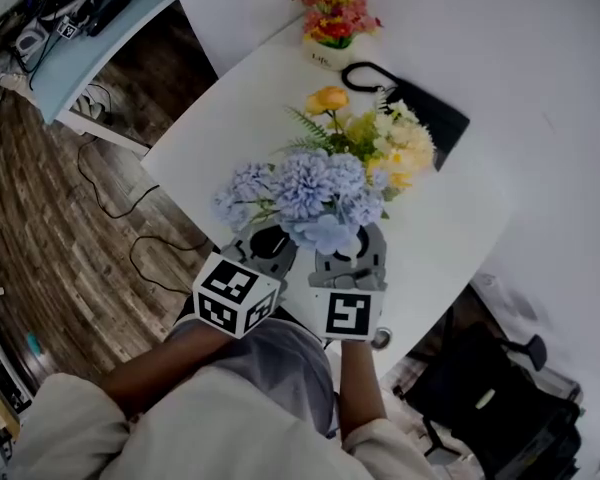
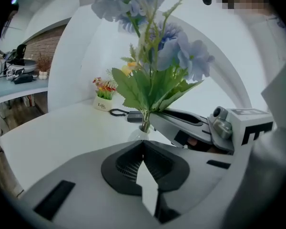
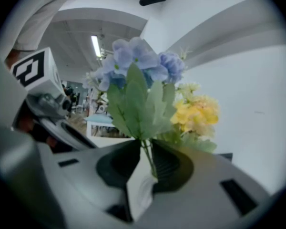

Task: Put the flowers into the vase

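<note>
Jaws beneath blue flowers (image 1: 310, 193), pouch (image 1: 432, 118) beyond

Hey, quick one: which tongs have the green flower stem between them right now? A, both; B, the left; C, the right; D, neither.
C: in the right gripper view the flower stem runs down between the right tongs, while the left tongs are shut with nothing between them.

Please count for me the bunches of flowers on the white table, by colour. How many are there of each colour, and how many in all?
Blue bunch: 1
Yellow bunch: 1
Red and orange bunch: 1
Total: 3
</note>
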{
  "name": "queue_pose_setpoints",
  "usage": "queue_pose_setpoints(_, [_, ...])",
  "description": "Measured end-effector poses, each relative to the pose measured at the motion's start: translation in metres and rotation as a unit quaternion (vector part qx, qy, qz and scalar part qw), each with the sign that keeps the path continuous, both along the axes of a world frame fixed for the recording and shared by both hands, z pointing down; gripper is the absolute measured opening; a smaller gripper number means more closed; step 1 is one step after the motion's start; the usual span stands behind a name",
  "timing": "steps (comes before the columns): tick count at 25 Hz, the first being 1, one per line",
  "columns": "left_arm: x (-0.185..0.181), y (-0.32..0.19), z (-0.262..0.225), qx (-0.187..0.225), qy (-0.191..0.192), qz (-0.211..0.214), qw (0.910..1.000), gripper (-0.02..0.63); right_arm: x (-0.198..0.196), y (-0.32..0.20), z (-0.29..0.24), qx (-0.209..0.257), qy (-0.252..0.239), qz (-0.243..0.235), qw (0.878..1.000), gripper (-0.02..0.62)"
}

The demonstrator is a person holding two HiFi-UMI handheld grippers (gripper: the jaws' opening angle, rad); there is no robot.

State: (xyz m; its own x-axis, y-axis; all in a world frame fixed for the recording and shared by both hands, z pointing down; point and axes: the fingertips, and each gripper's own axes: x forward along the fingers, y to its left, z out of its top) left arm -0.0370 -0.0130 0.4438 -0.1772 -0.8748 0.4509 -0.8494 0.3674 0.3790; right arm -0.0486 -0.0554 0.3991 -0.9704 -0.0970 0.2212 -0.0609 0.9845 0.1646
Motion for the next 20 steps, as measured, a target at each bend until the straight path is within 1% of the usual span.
queue_pose_setpoints(6, [0.005, 0.007, 0.001, 0.005, -0.007, 0.001, 1.0, 0.025, 0.004, -0.002, 0.004, -0.009, 0.002, 0.007, 1.0, 0.072])
queue_pose_setpoints(10, [0.005, 0.009, 0.003, 0.003, -0.019, 0.0, 0.9998, 0.026, 0.005, -0.004, 0.002, -0.006, -0.005, 0.009, 1.0, 0.072])
queue_pose_setpoints(20, [0.008, 0.009, 0.002, 0.005, -0.02, 0.002, 0.9998, 0.025, 0.012, -0.008, 0.0, -0.018, -0.014, 0.019, 1.0, 0.074])
